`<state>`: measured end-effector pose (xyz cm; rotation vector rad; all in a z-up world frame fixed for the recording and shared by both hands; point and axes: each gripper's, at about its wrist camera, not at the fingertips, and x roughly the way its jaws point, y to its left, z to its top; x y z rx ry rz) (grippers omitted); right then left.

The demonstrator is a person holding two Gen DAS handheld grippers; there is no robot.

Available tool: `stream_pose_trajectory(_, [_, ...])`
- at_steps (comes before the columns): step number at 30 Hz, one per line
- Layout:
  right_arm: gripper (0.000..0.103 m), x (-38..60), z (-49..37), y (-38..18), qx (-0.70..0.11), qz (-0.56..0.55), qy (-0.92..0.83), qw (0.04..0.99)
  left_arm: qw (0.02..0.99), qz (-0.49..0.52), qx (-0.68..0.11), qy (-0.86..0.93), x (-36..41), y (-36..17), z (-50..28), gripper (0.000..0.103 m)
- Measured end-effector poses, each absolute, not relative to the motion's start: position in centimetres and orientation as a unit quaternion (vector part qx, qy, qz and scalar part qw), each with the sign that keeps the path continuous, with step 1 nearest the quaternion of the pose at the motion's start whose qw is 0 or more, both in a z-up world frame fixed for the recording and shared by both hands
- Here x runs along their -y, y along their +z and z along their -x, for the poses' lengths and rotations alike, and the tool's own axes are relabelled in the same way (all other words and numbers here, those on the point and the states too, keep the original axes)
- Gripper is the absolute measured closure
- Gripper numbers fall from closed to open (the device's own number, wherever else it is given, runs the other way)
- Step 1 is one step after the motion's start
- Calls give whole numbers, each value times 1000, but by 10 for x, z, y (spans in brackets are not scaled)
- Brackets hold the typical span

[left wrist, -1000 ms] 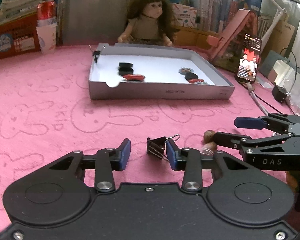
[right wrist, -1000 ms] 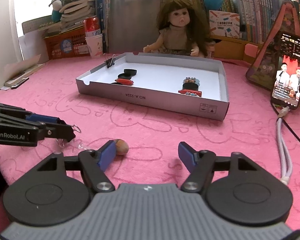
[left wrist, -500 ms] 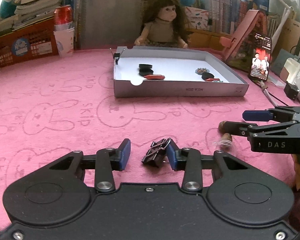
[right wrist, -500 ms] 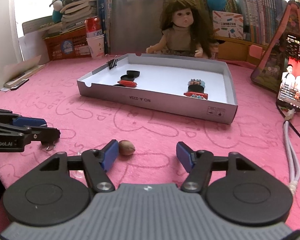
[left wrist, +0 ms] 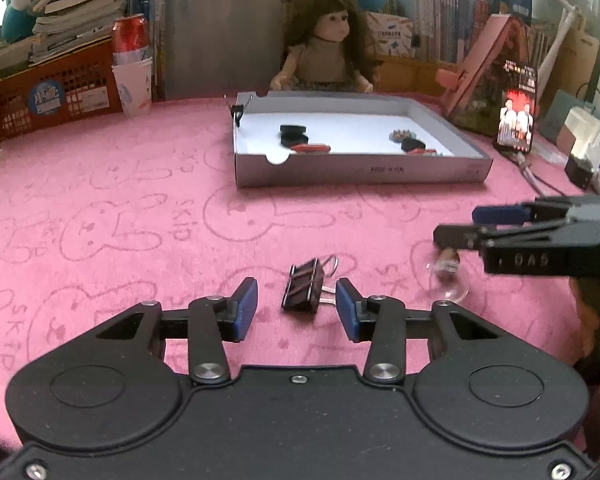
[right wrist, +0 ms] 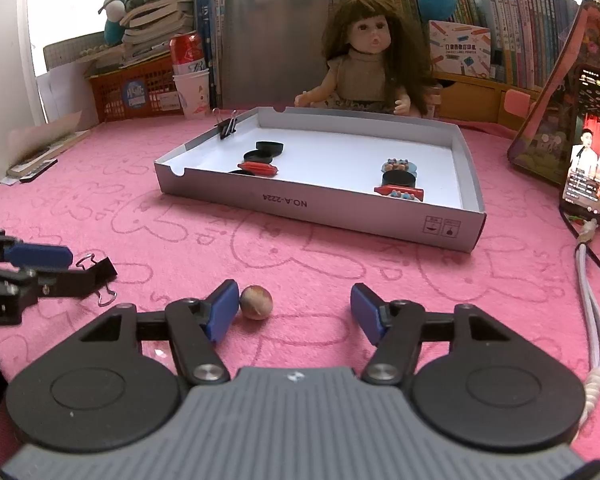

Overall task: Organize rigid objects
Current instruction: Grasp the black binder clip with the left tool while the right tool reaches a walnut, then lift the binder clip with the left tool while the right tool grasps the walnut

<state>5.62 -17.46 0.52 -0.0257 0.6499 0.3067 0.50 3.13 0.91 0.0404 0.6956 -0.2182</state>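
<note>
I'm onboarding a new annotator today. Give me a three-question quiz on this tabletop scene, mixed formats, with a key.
1. True or false: the left gripper is clamped on the loose binder clip.
2. What lies beside the right gripper's left finger? A) a bottle cap B) a nut C) a coin
3. Fill in: a second binder clip is clipped to the ____ of the cardboard tray.

Key: 1 false, the jaws stand apart and have just opened further; 2 B; 3 rim.

Left gripper (left wrist: 296,304) low and pitched down, jaws just opened slightly, gripping nothing; right gripper (right wrist: 292,306) alongside, jaws wide apart.
</note>
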Motion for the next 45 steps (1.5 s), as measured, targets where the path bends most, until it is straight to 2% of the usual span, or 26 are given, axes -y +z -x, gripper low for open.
stream_pose_trajectory(17, [29, 176, -53, 5, -314, 13, 143, 939, 943, -57, -327, -20, -56, 4, -20, 60])
stream_pose_trajectory(21, [29, 176, -53, 4, -305, 38, 115, 945, 949, -43, -309, -46, -57, 11, -12, 50])
stream_pose_trajectory(25, [29, 181, -54, 2, -312, 22, 118, 942, 949, -37, -307, -65, -51, 14, -7, 47])
stream_pose_trajectory(38, [28, 173, -48, -2, -303, 48, 112, 945, 949, -40, -309, -54, -32, -8, -22, 48])
stream_pose_trajectory(41, [28, 174, -48, -2, -303, 48, 112, 945, 950, -45, -304, -55, -30, -9, -22, 54])
stream_pose_trajectory(43, [28, 174, -48, -2, -303, 47, 112, 945, 950, -37, -303, -64, -30, -9, -21, 72])
stream_pose_trajectory(44, [31, 174, -48, -2, -304, 47, 111, 945, 950, -38, -302, -65, -28, -9, -20, 73])
stream_pose_trajectory(45, [41, 173, -48, -2, -304, 45, 113, 945, 950, -43, -302, -62, -27, -9, -19, 73])
